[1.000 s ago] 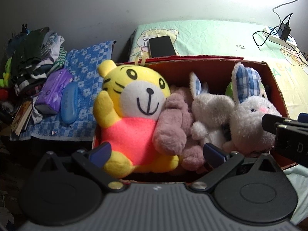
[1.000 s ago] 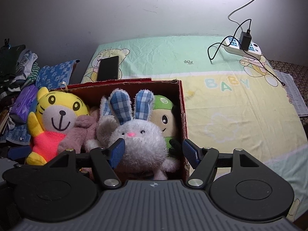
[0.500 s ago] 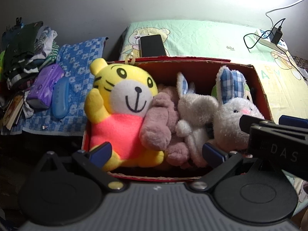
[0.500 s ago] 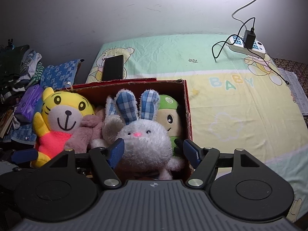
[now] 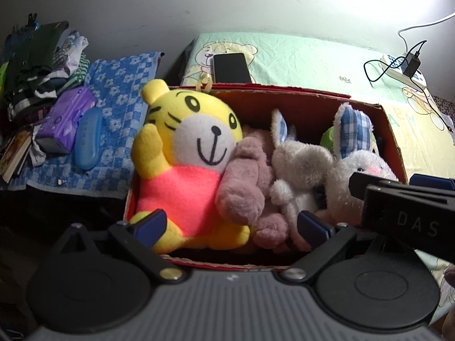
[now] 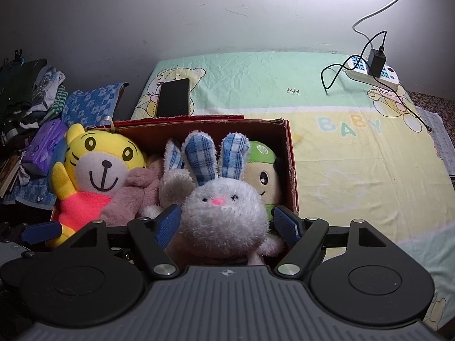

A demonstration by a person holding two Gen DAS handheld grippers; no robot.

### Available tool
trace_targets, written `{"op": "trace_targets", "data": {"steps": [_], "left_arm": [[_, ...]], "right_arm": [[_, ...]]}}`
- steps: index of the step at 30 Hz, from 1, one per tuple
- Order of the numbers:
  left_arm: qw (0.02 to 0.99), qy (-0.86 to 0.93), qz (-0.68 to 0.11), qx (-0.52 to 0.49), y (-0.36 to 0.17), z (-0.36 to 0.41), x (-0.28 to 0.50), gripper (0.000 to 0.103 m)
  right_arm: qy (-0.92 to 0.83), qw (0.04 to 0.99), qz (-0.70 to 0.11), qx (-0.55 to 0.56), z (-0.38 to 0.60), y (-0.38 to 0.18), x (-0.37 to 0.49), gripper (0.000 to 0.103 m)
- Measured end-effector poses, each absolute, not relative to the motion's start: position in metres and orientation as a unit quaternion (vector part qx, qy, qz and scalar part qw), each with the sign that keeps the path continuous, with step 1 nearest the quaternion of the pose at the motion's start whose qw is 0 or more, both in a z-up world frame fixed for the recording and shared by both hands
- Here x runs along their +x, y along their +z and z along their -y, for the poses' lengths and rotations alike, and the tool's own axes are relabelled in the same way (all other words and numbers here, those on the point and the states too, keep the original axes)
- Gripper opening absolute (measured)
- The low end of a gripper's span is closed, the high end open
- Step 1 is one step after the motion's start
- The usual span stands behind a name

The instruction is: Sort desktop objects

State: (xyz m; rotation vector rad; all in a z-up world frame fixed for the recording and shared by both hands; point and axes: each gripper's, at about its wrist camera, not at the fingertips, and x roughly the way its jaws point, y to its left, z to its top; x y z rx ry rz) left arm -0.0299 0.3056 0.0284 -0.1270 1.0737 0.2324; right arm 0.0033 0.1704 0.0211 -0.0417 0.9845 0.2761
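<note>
Four soft plush toys fill a red cardboard box (image 6: 291,167) on the baby-print sheet (image 6: 355,153): a smooth yellow tiger (image 5: 187,153), a nubby mauve plush (image 5: 244,187), a shaggy white rabbit (image 6: 224,213) with blue-checked ears, and a round green-capped doll (image 6: 261,170). The right tool (image 6: 227,223) is spread wide on either side of the rabbit; the left tool (image 5: 231,226), also spread, hangs before the tiger. Only the left view shows the blue glasses case (image 5: 88,139); only the right shows the doll's face.

Both wrist views look forward, close over the shared red box (image 5: 392,130) (image 6: 290,153), seemingly side-by-side.
</note>
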Motion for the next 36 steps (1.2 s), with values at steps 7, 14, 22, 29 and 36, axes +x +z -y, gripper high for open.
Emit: {"op": "trace_targets", "data": {"steps": [7, 14, 22, 29, 36], "left_arm": [[0.845, 0.107, -0.520, -0.062, 0.023, -0.310, -0.022, 0.099], [0.838, 0.101, -0.534, -0.056, 0.014, -0.305, -0.012, 0.098], [0.839, 0.107, -0.531, -0.045, 0.013, -0.303, -0.009, 0.098], [0.839, 0.112, -0.531, -0.051, 0.012, -0.307, -0.009, 0.097], [0.839, 0.123, -0.528, -0.047, 0.013, -0.309, -0.011, 0.096]], "right_arm": [[0.122, 0.873, -0.471, -0.028, -0.173, 0.018, 0.007, 0.076], [0.116, 0.872, -0.475, -0.024, -0.169, 0.014, 0.012, 0.076], [0.117, 0.869, -0.480, -0.014, -0.167, 0.010, 0.013, 0.077], [0.119, 0.869, -0.480, -0.007, -0.166, 0.010, 0.016, 0.077], [0.128, 0.868, -0.479, -0.006, -0.168, 0.011, 0.015, 0.077]]}}
